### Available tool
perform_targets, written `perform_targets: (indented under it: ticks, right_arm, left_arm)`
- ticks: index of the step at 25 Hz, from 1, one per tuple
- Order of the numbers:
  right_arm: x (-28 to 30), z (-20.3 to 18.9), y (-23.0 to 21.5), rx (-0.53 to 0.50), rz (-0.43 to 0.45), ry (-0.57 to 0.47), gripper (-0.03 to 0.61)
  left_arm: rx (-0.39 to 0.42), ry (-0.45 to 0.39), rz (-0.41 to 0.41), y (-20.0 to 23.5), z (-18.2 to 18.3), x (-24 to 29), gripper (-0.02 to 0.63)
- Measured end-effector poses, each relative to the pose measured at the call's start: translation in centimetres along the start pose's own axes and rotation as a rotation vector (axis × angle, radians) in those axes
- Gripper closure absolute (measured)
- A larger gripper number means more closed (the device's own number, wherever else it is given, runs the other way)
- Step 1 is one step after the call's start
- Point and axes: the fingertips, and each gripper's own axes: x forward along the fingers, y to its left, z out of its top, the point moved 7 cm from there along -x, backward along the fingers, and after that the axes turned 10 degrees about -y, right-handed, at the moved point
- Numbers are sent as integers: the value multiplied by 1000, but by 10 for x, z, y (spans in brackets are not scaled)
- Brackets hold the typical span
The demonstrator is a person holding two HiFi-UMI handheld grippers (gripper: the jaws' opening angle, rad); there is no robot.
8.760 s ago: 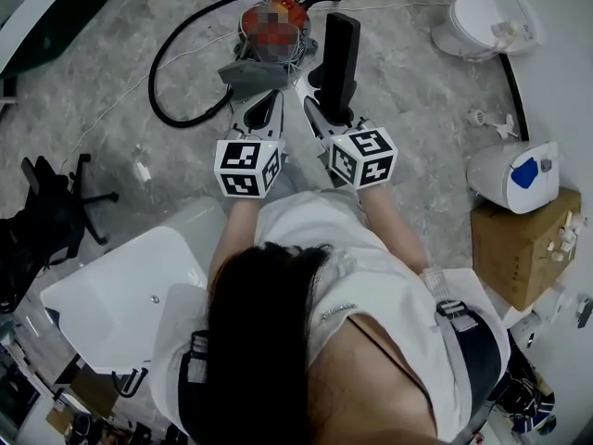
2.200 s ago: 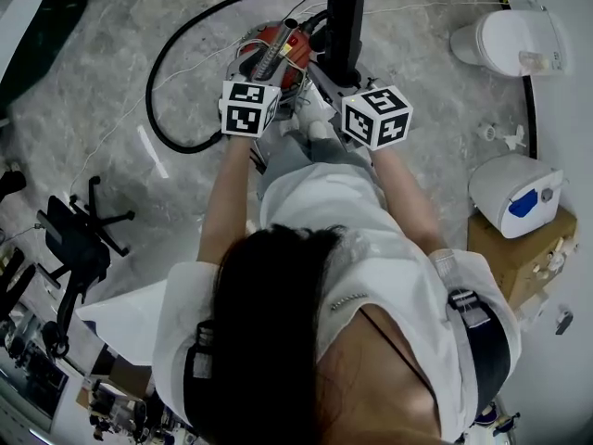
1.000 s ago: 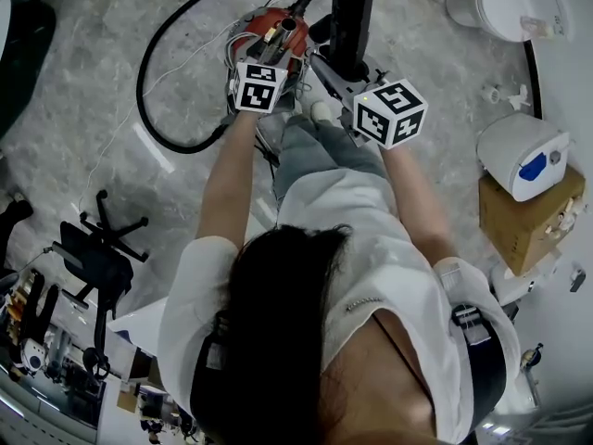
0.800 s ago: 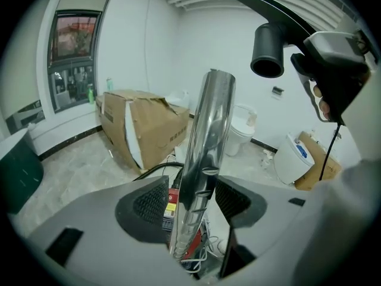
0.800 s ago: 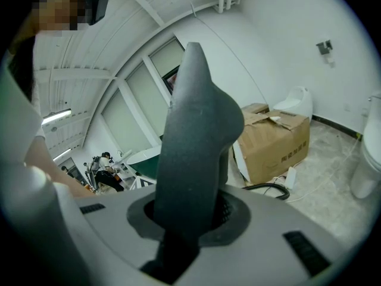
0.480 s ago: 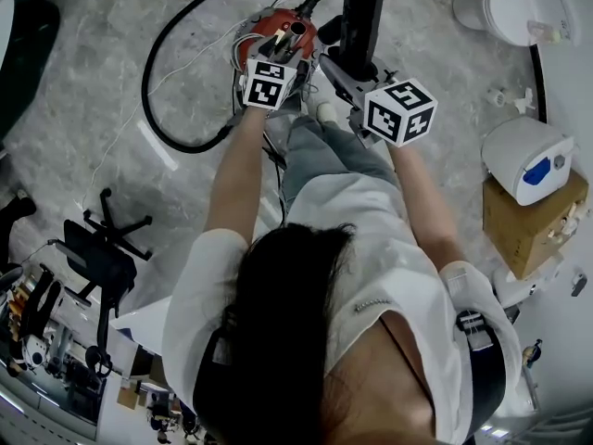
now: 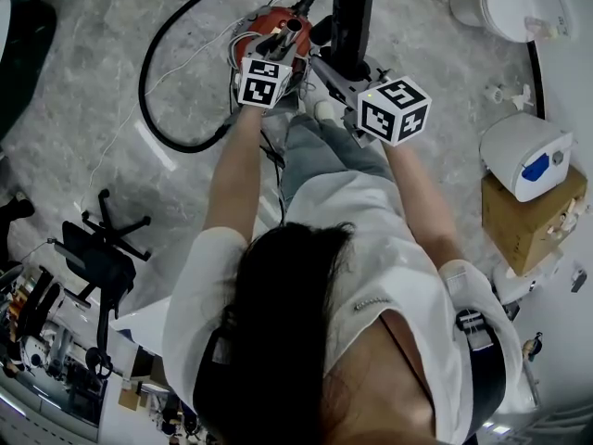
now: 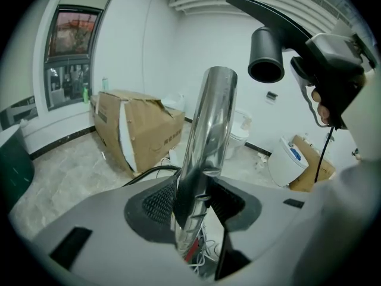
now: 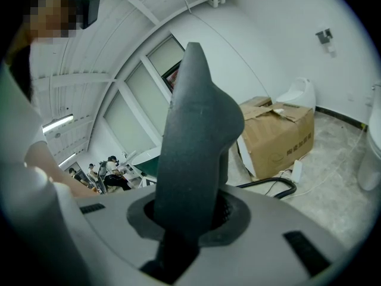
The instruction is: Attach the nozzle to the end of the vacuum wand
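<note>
Seen from above, the person stands over a red vacuum canister (image 7: 271,23) at the top centre of the frame; a black hose (image 7: 151,100) loops across the marbled floor to the canister's left. The left gripper (image 8: 196,210) has the vacuum wand (image 8: 208,130) between its jaws; those jaws have just been closing, and the dark pads now sit against the chrome tube on either side, held part-way open by its width; the wand rises up the middle of the left gripper view, tilted slightly right, its open end uppermost. The right gripper (image 9: 187,219) is clamped narrowly on the nozzle (image 9: 199,130), a black moulded piece that stands up from the jaws and fills the centre of the right gripper view. In the left gripper view the nozzle's round socket hangs at upper right, near the wand's end yet apart from it; the two are not joined. A torn cardboard box (image 8: 137,130) sits on the floor at centre left of that view.
</note>
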Motion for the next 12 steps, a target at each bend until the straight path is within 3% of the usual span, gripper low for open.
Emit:
perform_targets:
  ticks: [12]
  right_arm:
    - [1, 7, 21, -2, 104, -30, 486]
  left_arm:
    - [30, -74, 16, -12, 0, -42, 453]
